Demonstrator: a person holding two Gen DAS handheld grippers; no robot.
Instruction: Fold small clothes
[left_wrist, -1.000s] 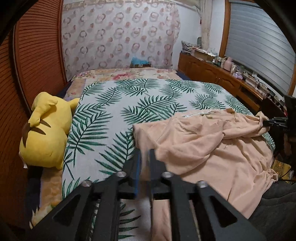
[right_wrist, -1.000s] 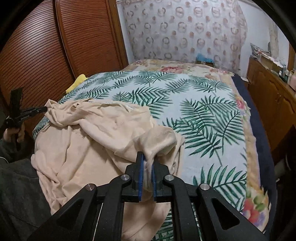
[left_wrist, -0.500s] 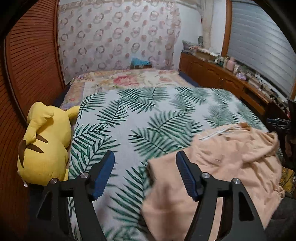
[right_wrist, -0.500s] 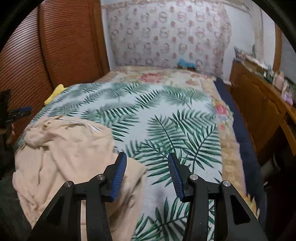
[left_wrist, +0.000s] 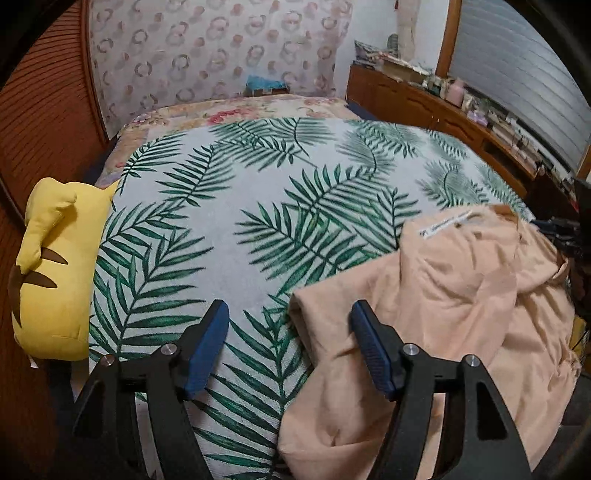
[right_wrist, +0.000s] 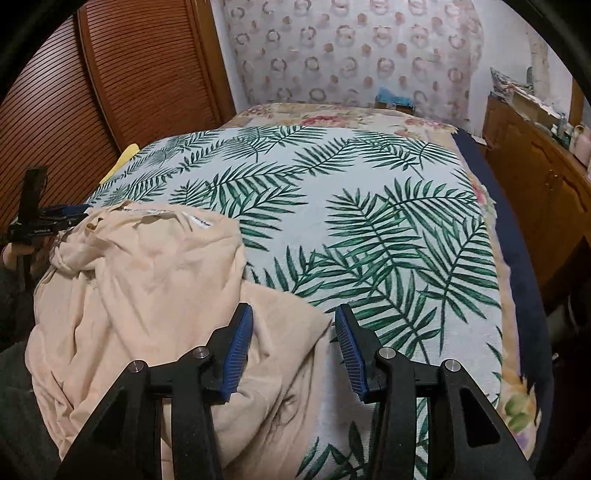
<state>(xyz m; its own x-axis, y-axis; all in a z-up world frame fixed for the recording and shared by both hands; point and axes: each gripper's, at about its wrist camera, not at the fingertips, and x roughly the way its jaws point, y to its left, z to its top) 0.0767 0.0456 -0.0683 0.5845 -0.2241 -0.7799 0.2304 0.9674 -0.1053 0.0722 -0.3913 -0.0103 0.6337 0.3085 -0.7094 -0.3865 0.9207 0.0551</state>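
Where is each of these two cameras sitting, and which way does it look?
Left wrist view: sits on the left gripper, looking forward and down over the bed; its open blue-padded fingers show, the yellow plush to the left.
Right wrist view: sits on the right gripper, facing the same way; its open fingers show, and the person's hand holding the other gripper at the left edge.
Both see the peach garment on the leaf-print cover, the patterned curtain and the wooden cabinet.
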